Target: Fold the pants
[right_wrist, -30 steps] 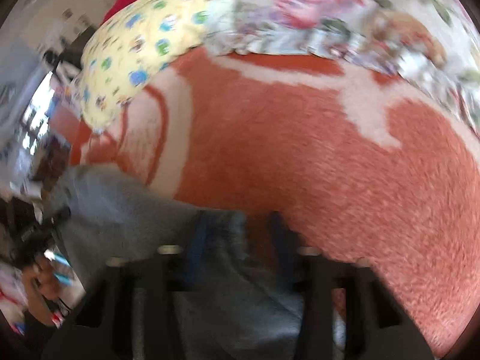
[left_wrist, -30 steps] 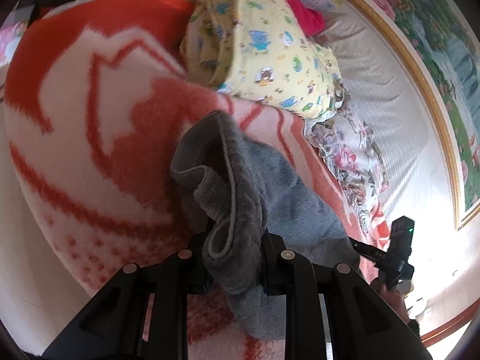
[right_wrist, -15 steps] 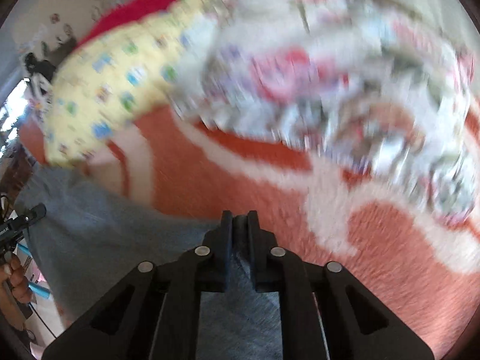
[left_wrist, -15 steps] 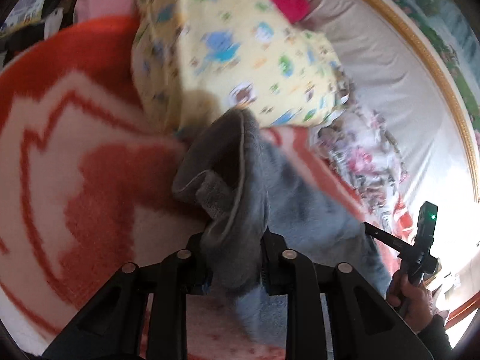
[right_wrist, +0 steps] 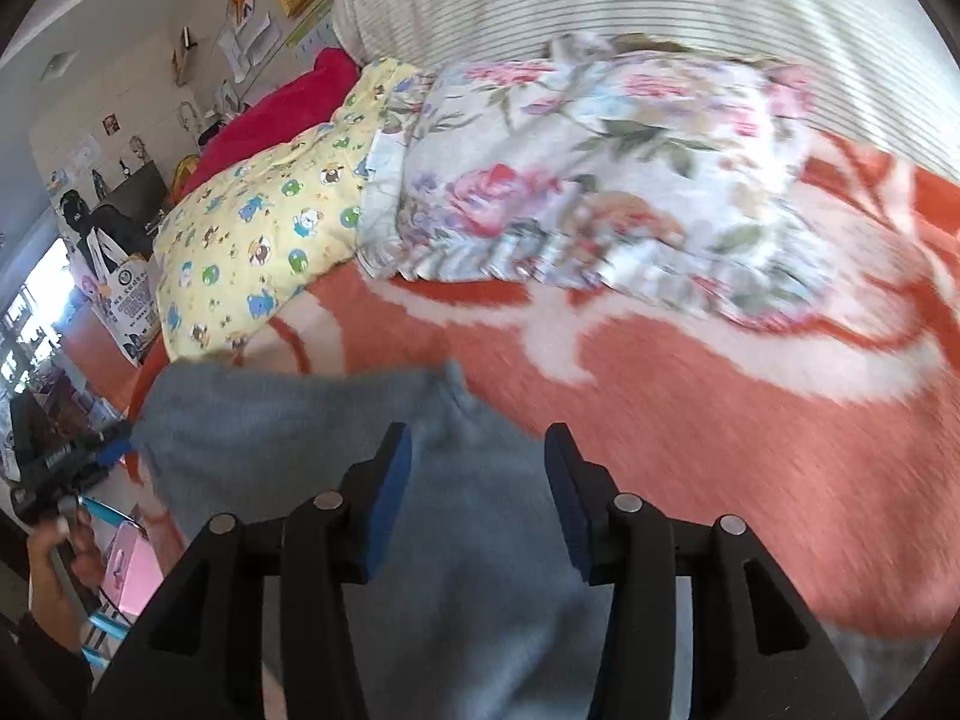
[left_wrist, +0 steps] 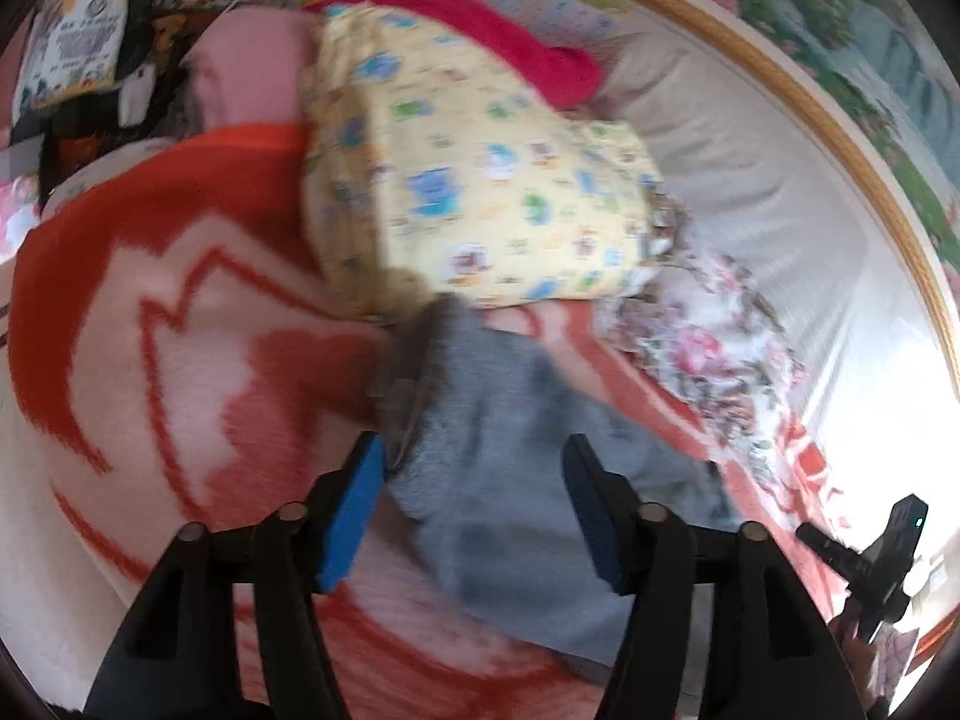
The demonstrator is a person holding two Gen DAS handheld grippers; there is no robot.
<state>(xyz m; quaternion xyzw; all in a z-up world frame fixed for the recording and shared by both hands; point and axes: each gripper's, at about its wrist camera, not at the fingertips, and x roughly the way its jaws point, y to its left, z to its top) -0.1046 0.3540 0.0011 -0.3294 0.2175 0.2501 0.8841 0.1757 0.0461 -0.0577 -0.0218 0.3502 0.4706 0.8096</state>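
Both tools have just been opened: the pants (left_wrist: 516, 456), clamped a second ago, are released and now lie on the blanket (left_wrist: 198, 330), between and ahead of the parted left tool (left_wrist: 474, 480) and right tool (right_wrist: 477, 450). One fold is judged laid down.

Grey pants (left_wrist: 510, 480) — near end hidden under black gripper frame, folds smeared by motion blur. Orange-and-white blanket (right_wrist: 750, 450) — cut off at right edge, pattern blurred. Wall pictures (right_wrist: 240, 30) — too small to read.
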